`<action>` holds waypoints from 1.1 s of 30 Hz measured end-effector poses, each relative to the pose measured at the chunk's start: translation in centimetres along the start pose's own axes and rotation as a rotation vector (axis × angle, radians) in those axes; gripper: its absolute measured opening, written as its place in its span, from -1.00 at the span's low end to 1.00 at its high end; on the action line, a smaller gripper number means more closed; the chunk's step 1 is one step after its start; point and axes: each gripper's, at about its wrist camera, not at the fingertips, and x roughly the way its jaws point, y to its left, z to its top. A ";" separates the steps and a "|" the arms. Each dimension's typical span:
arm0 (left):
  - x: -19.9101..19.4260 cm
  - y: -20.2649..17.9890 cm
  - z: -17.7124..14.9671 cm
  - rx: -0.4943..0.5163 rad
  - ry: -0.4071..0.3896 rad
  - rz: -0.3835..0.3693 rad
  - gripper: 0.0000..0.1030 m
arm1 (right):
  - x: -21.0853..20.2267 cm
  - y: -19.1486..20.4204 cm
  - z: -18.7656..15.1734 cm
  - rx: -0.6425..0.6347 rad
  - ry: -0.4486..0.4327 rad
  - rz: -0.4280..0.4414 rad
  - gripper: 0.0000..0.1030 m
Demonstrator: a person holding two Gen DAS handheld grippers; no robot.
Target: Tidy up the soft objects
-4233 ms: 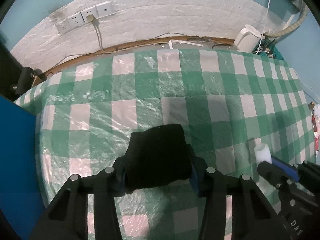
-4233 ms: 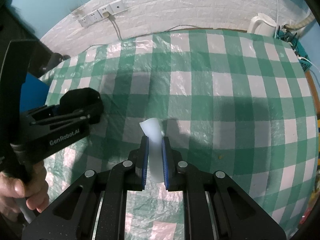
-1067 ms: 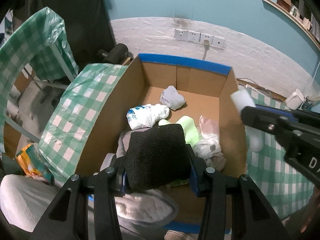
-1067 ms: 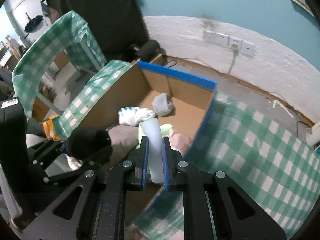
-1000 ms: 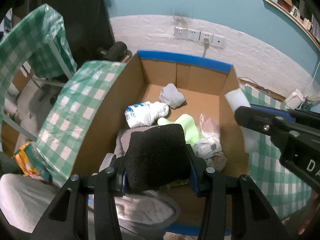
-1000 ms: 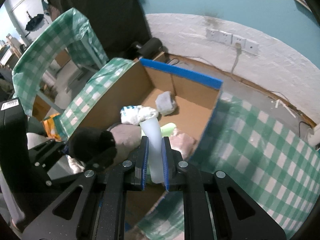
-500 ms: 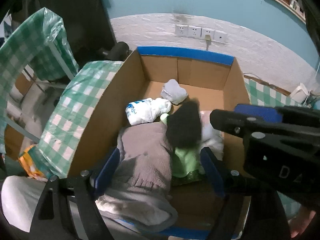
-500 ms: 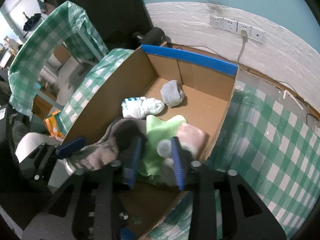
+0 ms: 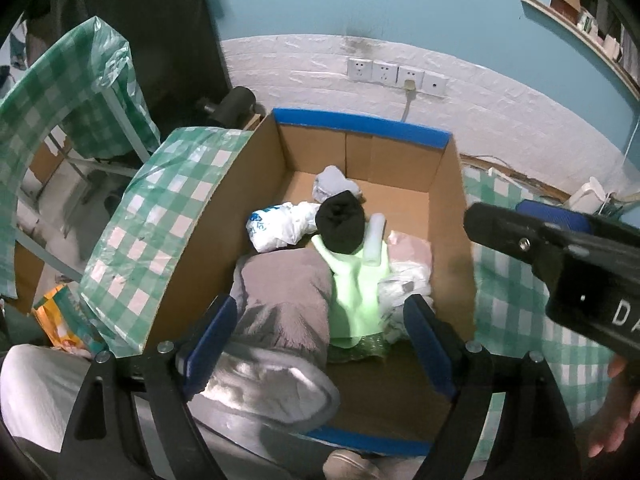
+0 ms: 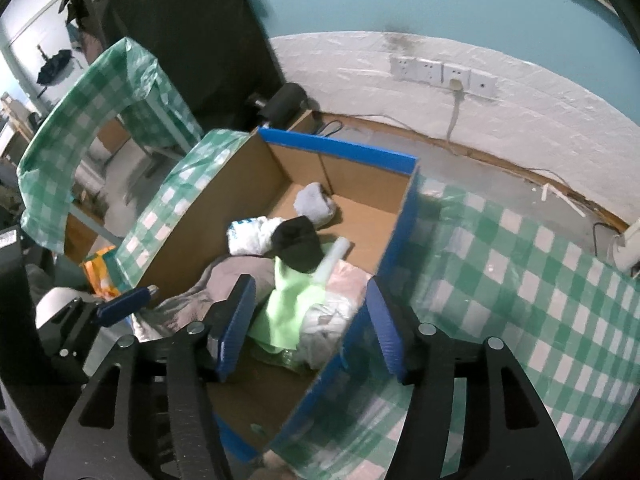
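Left gripper [image 9: 318,330]: tilted steeply down over the near end of the cardboard box [image 9: 450,216]; jaws spread wide with nothing between the pads, having just been opening.
Right gripper [image 10: 310,322]: also angled steeply down, above the box's right wall; jaws apart and empty, having just been opening.
Hand: fingers [image 9: 612,416] show at the lower right edge of the left wrist view, under the right gripper's body.
Black soft piece [image 9: 340,224]: lies inside the box, on top of the light green cloth [image 9: 354,292], touching the white printed bag [image 9: 276,226].
Pale foam roll [image 9: 374,242]: lies in the box just beside the black piece, resting on the green cloth.
Grey towel [image 9: 284,300]: fills the near left part of the box and seems to spill over its near edge.
Grey bundle [image 10: 316,202]: near the box's far wall.
Table: checked cloth [image 10: 520,280] right of the box.
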 end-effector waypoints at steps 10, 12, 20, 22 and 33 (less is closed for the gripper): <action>-3.0 -0.1 0.0 0.011 -0.050 0.004 0.81 | -4.0 -0.8 -0.7 0.025 -0.071 -0.028 0.24; -3.6 -0.3 0.0 0.014 -0.061 0.000 0.82 | -4.7 -0.9 -0.9 0.027 -0.076 -0.035 0.25; -6.0 -1.0 -0.5 0.043 -0.098 -0.049 0.98 | -7.2 -1.6 -2.6 0.008 -0.110 -0.067 0.25; -6.4 -1.1 -0.8 0.051 -0.112 -0.043 0.98 | -7.6 -1.9 -3.2 0.005 -0.109 -0.073 0.26; -8.4 -3.1 -1.5 0.168 -0.209 0.036 0.98 | -10.2 -3.0 -5.8 -0.021 -0.133 -0.124 0.26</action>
